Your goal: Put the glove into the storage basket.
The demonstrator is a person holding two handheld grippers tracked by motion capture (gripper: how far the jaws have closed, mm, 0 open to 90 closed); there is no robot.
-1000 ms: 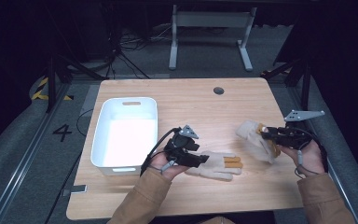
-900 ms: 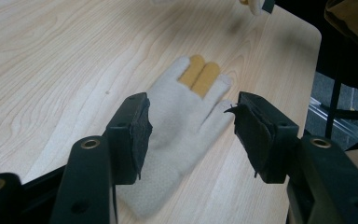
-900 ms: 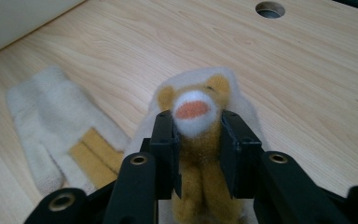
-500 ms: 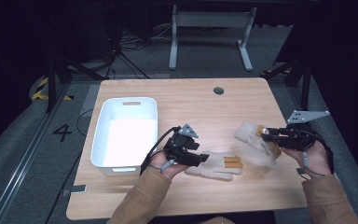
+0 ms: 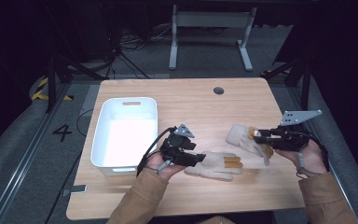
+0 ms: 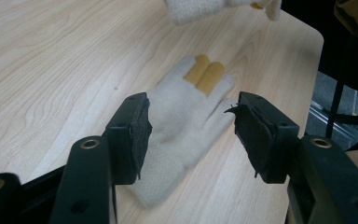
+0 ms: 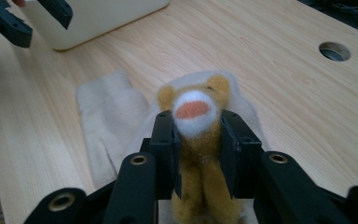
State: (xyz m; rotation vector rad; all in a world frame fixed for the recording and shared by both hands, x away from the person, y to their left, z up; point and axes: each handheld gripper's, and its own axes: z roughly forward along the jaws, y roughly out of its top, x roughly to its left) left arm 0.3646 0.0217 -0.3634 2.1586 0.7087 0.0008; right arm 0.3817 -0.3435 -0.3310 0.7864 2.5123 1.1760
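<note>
A cream glove with yellow-brown fingertips [image 5: 216,165] lies flat near the table's front. My left gripper [image 5: 199,158] is at its cuff end, open. In the left gripper view the glove [image 6: 177,126] lies below and between the spread jaws of my left gripper [image 6: 191,123], and I cannot tell if they touch it. A second, matching glove [image 5: 242,136] hangs to the right, held just above the table. My right gripper [image 5: 257,135] is shut on it. In the right gripper view my right gripper [image 7: 196,128] pinches the second glove's yellow-brown fingers [image 7: 200,154], and its cream body [image 7: 107,116] droops onto the wood.
A white bin [image 5: 103,140] stands on the left part of the table, close to my left hand. A round cable hole [image 5: 219,90] sits near the far edge. Bare wood lies between the gloves and the far edge.
My right gripper has shifted slightly with the second glove, which now hangs a little nearer the flat glove. My left gripper has stayed open at the flat glove.
</note>
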